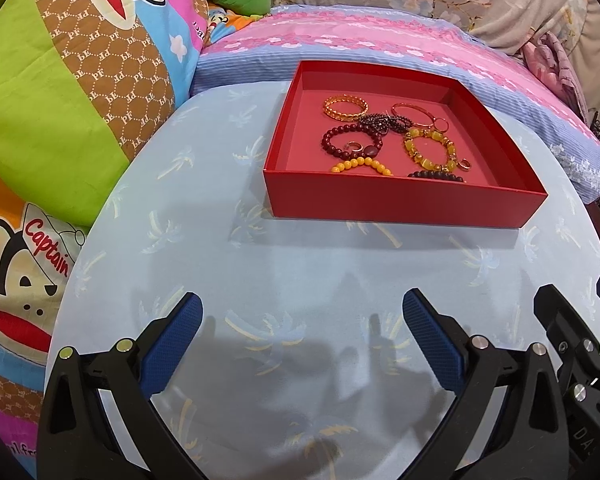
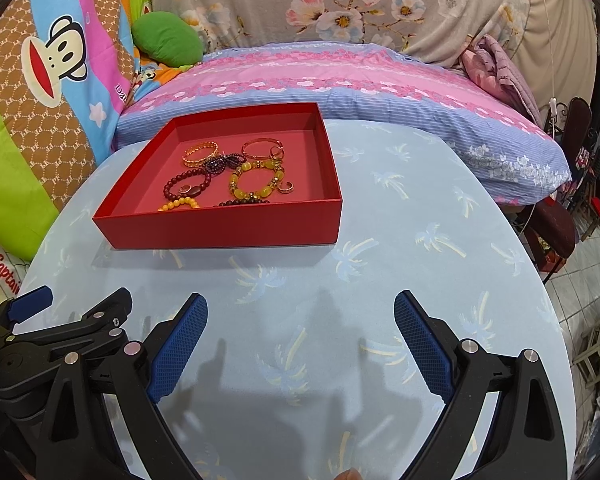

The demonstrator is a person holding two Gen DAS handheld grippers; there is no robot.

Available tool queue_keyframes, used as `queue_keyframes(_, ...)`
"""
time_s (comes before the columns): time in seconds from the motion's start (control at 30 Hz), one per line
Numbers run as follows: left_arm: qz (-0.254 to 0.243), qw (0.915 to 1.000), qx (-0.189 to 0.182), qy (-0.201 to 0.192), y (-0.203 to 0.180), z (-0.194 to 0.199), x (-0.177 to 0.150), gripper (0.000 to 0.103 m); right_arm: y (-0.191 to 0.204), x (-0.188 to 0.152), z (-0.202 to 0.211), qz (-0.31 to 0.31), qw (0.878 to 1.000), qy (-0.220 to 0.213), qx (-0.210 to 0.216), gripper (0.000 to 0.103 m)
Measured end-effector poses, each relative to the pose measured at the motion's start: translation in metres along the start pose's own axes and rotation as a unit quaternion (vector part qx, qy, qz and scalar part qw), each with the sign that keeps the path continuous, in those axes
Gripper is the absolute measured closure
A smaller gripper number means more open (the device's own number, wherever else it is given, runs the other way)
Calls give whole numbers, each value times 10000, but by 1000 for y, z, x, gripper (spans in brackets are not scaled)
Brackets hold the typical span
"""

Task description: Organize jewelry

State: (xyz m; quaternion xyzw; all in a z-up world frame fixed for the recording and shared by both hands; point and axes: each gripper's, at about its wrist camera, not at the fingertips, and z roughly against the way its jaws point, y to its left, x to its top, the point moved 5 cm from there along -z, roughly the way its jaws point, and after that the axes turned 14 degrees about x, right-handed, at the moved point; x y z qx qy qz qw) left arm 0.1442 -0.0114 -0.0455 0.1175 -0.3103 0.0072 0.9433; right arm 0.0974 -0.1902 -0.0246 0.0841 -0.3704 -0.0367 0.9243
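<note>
Both the left gripper and right gripper are hovering spread wide, empty, near the red tray that's holding the bracelets.

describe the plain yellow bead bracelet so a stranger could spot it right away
Find the red box on the pale blue table. The yellow bead bracelet lies by its near wall, left of centre. Its beads are plain, opaque yolk-yellow, unlike the translucent yellow bracelet with gold spacers beside it.

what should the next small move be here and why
Probably bring the left tool forward toward the red box. Both tools, right included, are open and empty over the table, while the bracelets and rings lie jumbled together inside the box.
</note>
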Motion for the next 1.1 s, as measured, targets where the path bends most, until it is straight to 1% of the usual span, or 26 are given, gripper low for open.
queue_keyframes(0.8, -16, 10000, 9, -10, 0, 0, 1, 7, -2, -1, 1, -16, 10000, 7, -5, 12)
queue_keyframes(0.97, -48, 9999, 70, -66, 0, 0, 2, 7, -2, -1, 1, -19, 10000, 9, -4, 12)
queue_keyframes(1.1, -72, 10000, 35, -39, -1, 0, 3, 7, -5, -3, 1, -31, 10000, 10, -2, 12)
